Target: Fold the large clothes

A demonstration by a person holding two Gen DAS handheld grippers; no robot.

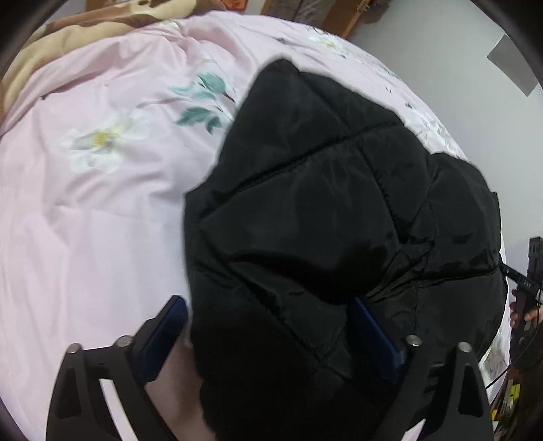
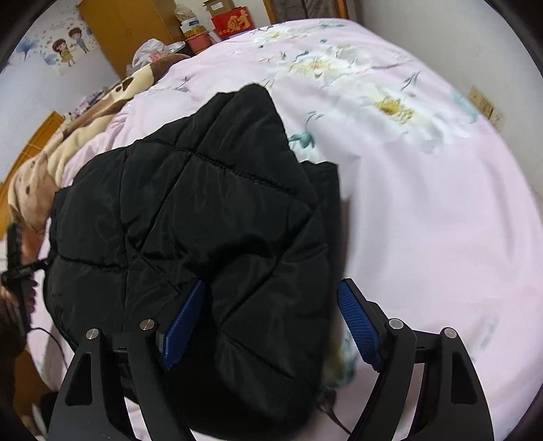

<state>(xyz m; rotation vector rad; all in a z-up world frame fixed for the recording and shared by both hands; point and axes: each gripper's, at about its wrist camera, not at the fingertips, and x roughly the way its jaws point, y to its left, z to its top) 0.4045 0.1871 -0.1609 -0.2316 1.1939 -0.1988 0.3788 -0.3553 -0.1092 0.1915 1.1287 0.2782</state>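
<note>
A black quilted puffer jacket [image 1: 322, 210] lies bunched and partly folded on a pink floral bedsheet [image 1: 85, 220]. It also shows in the right wrist view [image 2: 203, 220]. My left gripper [image 1: 271, 336] is open, its blue-padded fingers [image 1: 163, 339] straddling the jacket's near left edge. My right gripper [image 2: 275, 329] is open too, its blue pads [image 2: 359, 325] either side of the jacket's near right edge. A thick fold of jacket fills the gap between each pair of fingers.
A brown and beige blanket [image 2: 51, 163] lies at the bed's far left. A wooden wardrobe [image 2: 125, 30], a red box [image 2: 234, 20] and bags stand beyond the bed. The other handheld gripper shows at the view edge [image 1: 529, 291]. The pink sheet [image 2: 441, 220] spreads right of the jacket.
</note>
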